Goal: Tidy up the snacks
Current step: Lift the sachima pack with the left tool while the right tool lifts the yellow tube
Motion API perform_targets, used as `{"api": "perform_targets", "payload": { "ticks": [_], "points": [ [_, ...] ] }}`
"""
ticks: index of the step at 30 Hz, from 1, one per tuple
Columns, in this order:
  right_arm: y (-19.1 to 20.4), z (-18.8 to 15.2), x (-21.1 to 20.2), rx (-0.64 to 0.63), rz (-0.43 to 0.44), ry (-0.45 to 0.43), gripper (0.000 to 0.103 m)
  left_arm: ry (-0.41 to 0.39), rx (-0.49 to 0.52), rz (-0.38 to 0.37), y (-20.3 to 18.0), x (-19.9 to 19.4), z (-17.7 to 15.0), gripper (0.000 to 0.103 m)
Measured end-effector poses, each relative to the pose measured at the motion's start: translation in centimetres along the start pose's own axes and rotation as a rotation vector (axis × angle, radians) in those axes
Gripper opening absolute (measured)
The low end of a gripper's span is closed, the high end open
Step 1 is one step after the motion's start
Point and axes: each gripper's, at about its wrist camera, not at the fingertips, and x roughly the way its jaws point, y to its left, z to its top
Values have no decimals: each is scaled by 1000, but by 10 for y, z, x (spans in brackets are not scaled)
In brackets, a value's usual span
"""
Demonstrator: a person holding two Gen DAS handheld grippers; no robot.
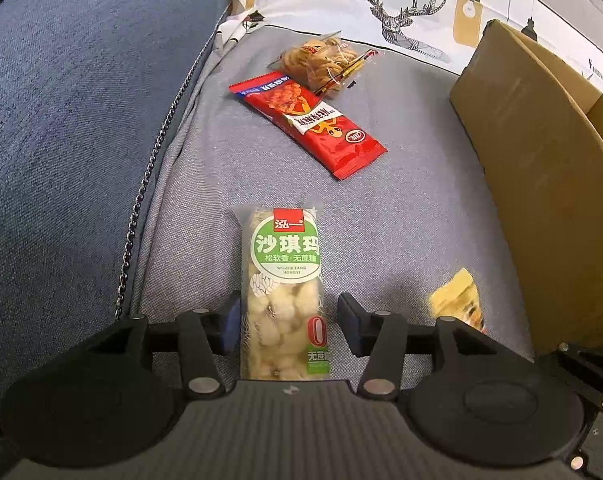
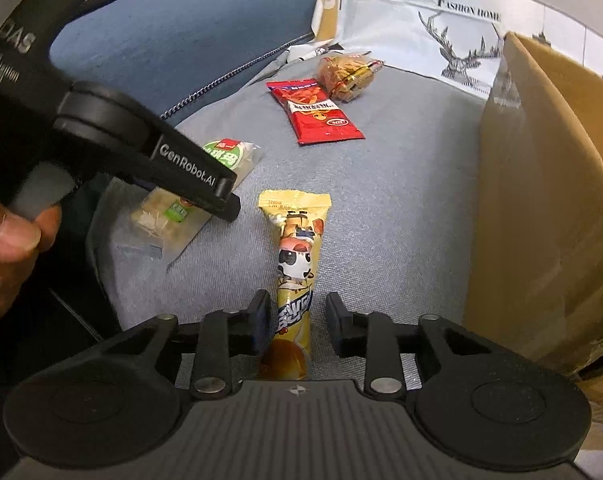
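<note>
snacks lie on a grey sofa cushion [image 1: 401, 216]. left gripper [image 1: 287, 322]: fingers released, straddling the near end of a green-labelled sachima pack [image 1: 283, 292], left pad touching it, right pad apart. right gripper [image 2: 297, 322]: fingers released either side of a yellow cartoon-cow snack pack [image 2: 295, 264], not gripping. farther off, a red packet [image 1: 309, 124] touches a clear bag of fried twists [image 1: 325, 62]. a cardboard box [image 2: 541, 208] stands at right.

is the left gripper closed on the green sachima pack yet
Not yet: open. The left gripper jaws straddle the sachima pack, with grey cushion showing beside the right one.
</note>
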Motion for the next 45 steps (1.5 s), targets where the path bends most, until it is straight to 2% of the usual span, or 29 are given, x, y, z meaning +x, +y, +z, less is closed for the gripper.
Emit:
{"api": "perform_targets", "payload": {
  "ticks": [1, 4, 8, 13, 18, 27, 30, 32, 37, 41, 45],
  "points": [
    [1, 0, 0, -5, -3, -3, 15, 0, 0, -1, 0, 0, 0, 56],
    [-1, 0, -5, 7, -9, -24, 12, 0, 0, -2, 0, 0, 0, 56],
    [-5, 3, -13, 23, -36, -58, 12, 0, -5, -7, 1, 0, 0, 56],
    [-12, -3, -5, 53, -42, 17, 14, 0, -5, -10, 1, 0, -1, 56],
    [-10, -4, -5, 59, -46, 15, 17, 2, -5, -13, 1, -1, -1, 56],
    [-8, -5, -5, 43, -55, 9, 17, 2, 3, -12, 0, 0, -1, 56],
    [-5, -6, -5, 19, -63, 3, 16, 1, 6, -7, 0, 1, -1, 54],
    [-4, -6, -6, 12, -64, -2, 14, -3, 9, 1, 1, 2, 0, 41],
    [-6, -4, -11, 21, -70, -29, 12, -20, 17, -2, 1, -1, -1, 40],
    [-8, 1, -23, 43, -66, -80, 12, -87, 11, -13, 1, -14, -5, 40],
    [-10, 6, -39, 59, -52, -139, 12, -226, 15, -74, 4, -39, -12, 40]
  ]
}}
